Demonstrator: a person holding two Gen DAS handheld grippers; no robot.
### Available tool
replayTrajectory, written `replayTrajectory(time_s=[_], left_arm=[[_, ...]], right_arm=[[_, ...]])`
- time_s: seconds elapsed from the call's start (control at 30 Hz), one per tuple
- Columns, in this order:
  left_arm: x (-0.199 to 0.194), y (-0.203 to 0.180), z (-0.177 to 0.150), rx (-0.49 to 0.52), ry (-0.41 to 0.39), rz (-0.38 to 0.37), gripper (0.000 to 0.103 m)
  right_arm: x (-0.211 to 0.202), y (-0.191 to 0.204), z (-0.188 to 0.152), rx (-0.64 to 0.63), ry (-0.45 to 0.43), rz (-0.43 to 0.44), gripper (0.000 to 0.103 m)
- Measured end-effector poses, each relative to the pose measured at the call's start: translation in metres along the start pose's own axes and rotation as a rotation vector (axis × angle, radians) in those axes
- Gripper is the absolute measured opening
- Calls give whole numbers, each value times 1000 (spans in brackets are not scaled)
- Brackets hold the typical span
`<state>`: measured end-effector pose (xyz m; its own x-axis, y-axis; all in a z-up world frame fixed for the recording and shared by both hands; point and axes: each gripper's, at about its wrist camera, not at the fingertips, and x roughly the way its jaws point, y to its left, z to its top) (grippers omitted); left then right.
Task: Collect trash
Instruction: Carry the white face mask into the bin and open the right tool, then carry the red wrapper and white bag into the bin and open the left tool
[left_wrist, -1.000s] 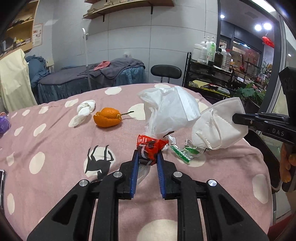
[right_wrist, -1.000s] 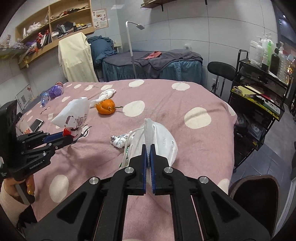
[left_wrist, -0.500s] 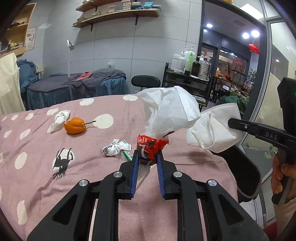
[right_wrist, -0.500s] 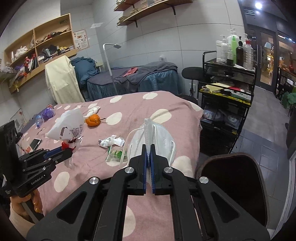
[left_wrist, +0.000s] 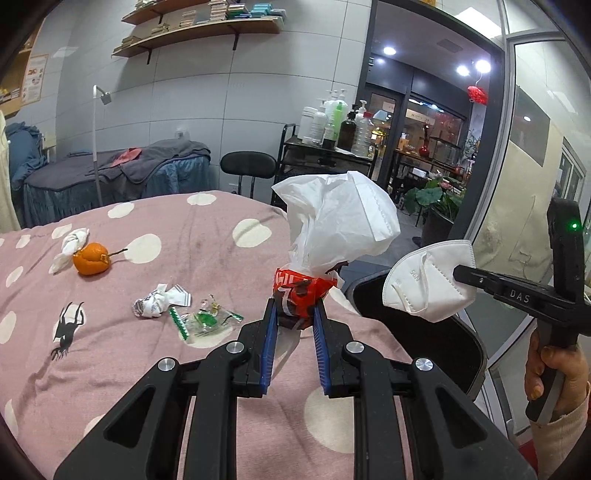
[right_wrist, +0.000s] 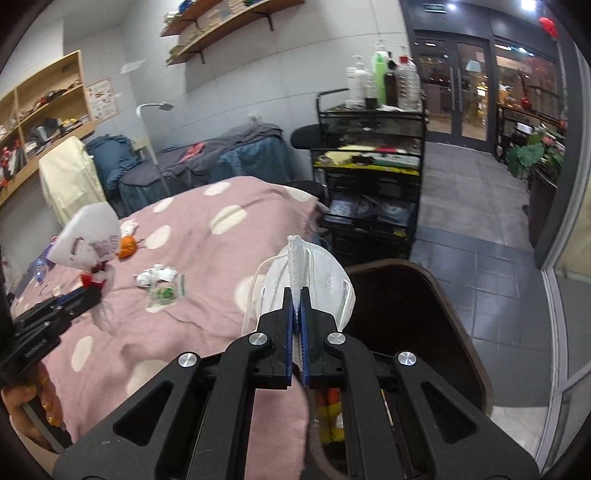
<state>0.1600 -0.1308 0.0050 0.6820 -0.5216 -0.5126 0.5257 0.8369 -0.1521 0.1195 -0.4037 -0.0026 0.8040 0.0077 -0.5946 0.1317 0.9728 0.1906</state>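
White face mask (right_wrist: 314, 273) pinched by its folded edge in right hand-held gripper (right_wrist: 297, 295), jaws clamped tight on it, mask held over the rim of the dark trash bin (right_wrist: 424, 306) just beside the bed edge. Same mask (left_wrist: 428, 280) visible from left view, above bin (left_wrist: 417, 325). Left hand-held gripper (left_wrist: 293, 314) squeezes a red wrapper (left_wrist: 304, 290) with white crumpled tissue (left_wrist: 340, 221) sticking up from it, held above the pink dotted bed cover (left_wrist: 184, 350) near the bin. On the cover: crumpled white paper (left_wrist: 159, 301), clear green candy wrapper (left_wrist: 205, 317) beside it, orange peel (left_wrist: 91, 258) touching a white tissue wad (left_wrist: 72, 242) farther back. Person's hand (left_wrist: 550, 369) grips the right handle.
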Motion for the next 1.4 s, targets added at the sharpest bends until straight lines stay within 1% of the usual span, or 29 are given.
replayTrajectory(time_s=[0.13,0.37,0.53,0.7,0.83,0.87,0.9,0.93,1.0,1.07,1.17,1.4], left_arm=[[6,-14,1,9,10,-35,19],[18,-33,-1,30,36,-78,19],[25,-42,-1,38,50,-95,19],[33,-53,-3,48,70,-114,19],[38,-60,-3,49,86,-138,19],[39,-62,-4,51,89,-144,19],[40,-64,-3,53,91,-149,19],[41,-66,-3,55,94,-153,19],[43,-70,-3,63,100,-162,19],[45,-75,-4,70,108,-169,19],[51,-80,-5,72,125,-188,19],[63,-95,-4,100,157,-217,19]], right_arm=[[11,-27,-11,45,56,-58,4],[58,-69,-41,132,227,-119,4],[88,-80,-60,140,316,-146,4],[108,-80,-69,126,375,-171,4],[121,-79,-78,117,428,-174,6],[123,-78,-80,119,436,-171,8],[126,-78,-81,122,442,-167,22],[128,-78,-83,122,449,-170,54],[129,-76,-84,112,442,-186,92],[125,-72,-83,82,406,-198,92],[126,-70,-84,63,403,-194,92],[119,-79,-82,127,384,-159,92]])
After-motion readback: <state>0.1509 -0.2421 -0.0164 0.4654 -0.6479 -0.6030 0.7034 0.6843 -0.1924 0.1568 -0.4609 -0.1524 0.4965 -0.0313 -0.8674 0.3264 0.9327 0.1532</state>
